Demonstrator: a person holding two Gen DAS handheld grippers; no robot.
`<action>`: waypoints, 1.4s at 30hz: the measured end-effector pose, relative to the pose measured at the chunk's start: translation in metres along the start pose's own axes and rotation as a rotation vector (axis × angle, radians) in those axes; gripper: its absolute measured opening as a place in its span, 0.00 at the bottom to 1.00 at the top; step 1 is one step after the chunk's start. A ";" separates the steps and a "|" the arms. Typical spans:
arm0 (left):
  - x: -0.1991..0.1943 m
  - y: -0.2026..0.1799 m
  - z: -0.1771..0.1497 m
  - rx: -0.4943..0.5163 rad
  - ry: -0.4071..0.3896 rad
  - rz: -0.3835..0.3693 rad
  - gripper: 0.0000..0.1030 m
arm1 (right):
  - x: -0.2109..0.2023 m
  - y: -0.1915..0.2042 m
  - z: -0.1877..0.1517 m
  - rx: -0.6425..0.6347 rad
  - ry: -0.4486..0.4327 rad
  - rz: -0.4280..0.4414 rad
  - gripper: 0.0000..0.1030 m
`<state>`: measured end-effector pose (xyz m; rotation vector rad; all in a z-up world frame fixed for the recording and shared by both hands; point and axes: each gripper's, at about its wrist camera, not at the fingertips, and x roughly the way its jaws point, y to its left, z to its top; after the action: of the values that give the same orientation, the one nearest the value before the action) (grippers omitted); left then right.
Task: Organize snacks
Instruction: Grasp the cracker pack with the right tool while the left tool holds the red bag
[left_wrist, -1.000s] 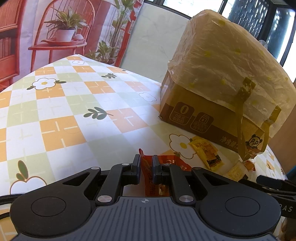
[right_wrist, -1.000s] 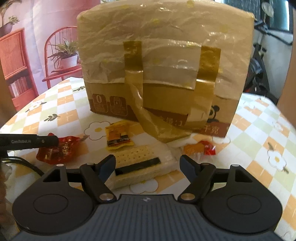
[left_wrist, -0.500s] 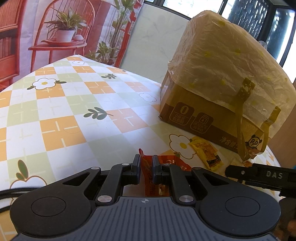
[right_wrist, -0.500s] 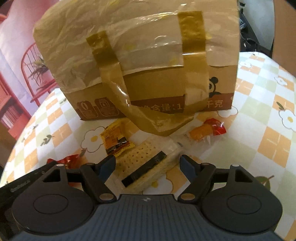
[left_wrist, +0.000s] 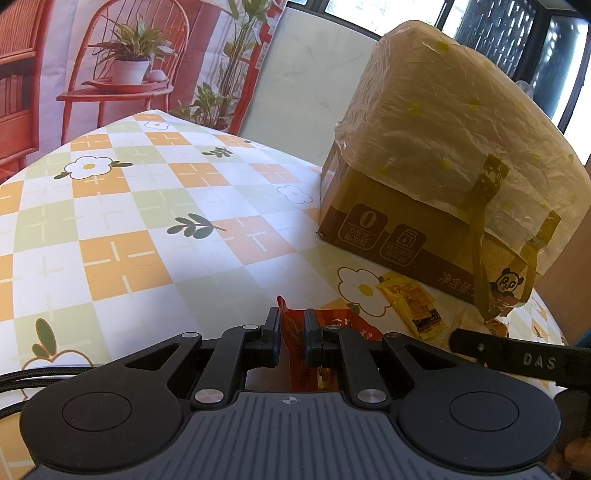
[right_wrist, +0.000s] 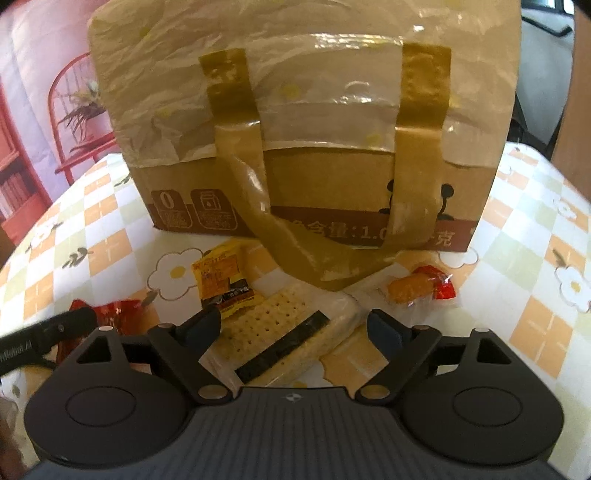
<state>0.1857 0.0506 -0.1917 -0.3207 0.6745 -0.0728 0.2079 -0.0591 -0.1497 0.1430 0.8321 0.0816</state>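
My left gripper (left_wrist: 292, 334) is shut on a red snack packet (left_wrist: 295, 332) low over the table; the packet also shows in the right wrist view (right_wrist: 114, 310). My right gripper (right_wrist: 295, 326) is open, its jaws on either side of a wrapped cracker pack (right_wrist: 284, 328) that lies on the table. A yellow sachet (right_wrist: 221, 282) lies left of the crackers, and shows in the left wrist view (left_wrist: 410, 306). An orange-red wrapped candy (right_wrist: 421, 288) lies to the right. Behind them stands a plastic-covered cardboard box (right_wrist: 295, 147) with taped handles.
The table carries a checked floral cloth (left_wrist: 147, 229). The big box (left_wrist: 443, 177) takes the far right of the table. The right gripper's finger (left_wrist: 517, 358) crosses the left wrist view. A printed backdrop hangs behind the table.
The right gripper has moved forward and down over the cracker pack, first tilting and then levelling. The left gripper has stayed still, shut on the red packet.
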 end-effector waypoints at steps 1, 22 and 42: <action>0.000 0.000 0.000 0.000 0.000 0.001 0.13 | -0.002 0.000 -0.001 -0.017 -0.004 -0.007 0.85; -0.001 0.000 -0.001 0.001 -0.003 0.003 0.13 | 0.000 0.006 0.005 0.009 0.004 -0.067 0.88; -0.006 0.003 0.000 -0.019 -0.026 -0.016 0.11 | -0.016 -0.007 -0.027 -0.130 0.022 -0.014 0.51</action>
<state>0.1809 0.0550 -0.1887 -0.3449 0.6471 -0.0773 0.1775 -0.0659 -0.1573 0.0140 0.8475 0.1244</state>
